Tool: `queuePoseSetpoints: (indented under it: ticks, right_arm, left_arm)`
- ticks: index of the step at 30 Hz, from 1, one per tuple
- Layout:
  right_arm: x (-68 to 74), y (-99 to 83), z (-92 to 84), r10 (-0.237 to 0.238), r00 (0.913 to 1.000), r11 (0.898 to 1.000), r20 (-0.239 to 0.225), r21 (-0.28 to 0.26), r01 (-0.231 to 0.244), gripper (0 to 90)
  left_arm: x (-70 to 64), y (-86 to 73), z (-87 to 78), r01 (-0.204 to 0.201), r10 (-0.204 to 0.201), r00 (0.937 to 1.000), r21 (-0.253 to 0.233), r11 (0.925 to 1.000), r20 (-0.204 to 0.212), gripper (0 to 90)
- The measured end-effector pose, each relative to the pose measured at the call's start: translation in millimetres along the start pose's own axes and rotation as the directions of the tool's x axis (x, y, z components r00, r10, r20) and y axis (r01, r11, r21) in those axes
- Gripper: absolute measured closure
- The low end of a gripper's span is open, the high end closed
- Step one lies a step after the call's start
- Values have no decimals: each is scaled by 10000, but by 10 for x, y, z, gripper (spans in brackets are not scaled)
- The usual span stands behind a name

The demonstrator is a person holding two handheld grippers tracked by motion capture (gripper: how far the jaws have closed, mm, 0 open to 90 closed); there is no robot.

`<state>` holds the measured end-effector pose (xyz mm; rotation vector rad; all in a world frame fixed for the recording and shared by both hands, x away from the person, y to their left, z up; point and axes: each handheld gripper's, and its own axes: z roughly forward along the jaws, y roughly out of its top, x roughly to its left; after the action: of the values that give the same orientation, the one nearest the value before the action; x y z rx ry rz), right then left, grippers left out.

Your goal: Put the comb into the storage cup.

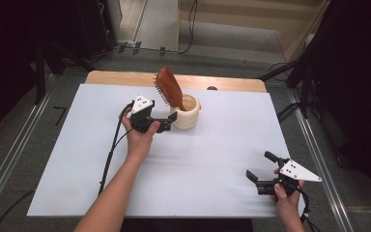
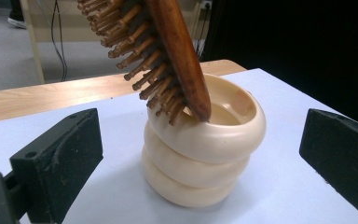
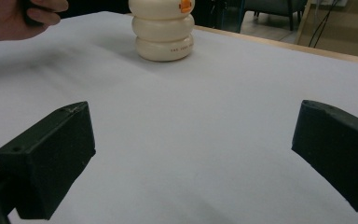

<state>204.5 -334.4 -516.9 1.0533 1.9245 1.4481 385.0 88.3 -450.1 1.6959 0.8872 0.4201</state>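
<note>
The wooden bench with its white sheet cover [image 1: 174, 164] is carrying a cream, ribbed holder shaped like 3 stacked rings [image 1: 187, 113], which is standing upright toward the far middle. The left gripper [image 1: 168, 122] is sitting just beside that holder on its left, jaws spread wide and holding nothing; in the left gripper view the holder [image 2: 200, 154] is lying straight ahead between the 2 black jaws, not yet touched by either. The right gripper [image 1: 260, 167] is resting well apart near the front right corner, also spread wide and empty, with the holder [image 3: 164, 30] showing far off in the right gripper view, so the left hand is plainly the nearer. Inside the holder a reddish-brown wooden paddle hairbrush [image 1: 168, 87] is standing handle-down, its long axis leaning up and away to the left, its peg bristles [image 2: 140, 60] facing the left gripper. Any grasp on holder or brush is likely falling to the left gripper, reaching forward.
</note>
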Motion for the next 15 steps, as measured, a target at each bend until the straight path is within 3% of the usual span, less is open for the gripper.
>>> queuePoseSetpoints:
  ticks: [15]
  right_arm:
    - [3, 1, 2, -15, 10000, 10000, 29, 24, 15, 0]
  left_arm:
    - [-5, -145, -262, -66, 67, 10000, -111, 9999, 69, 0]
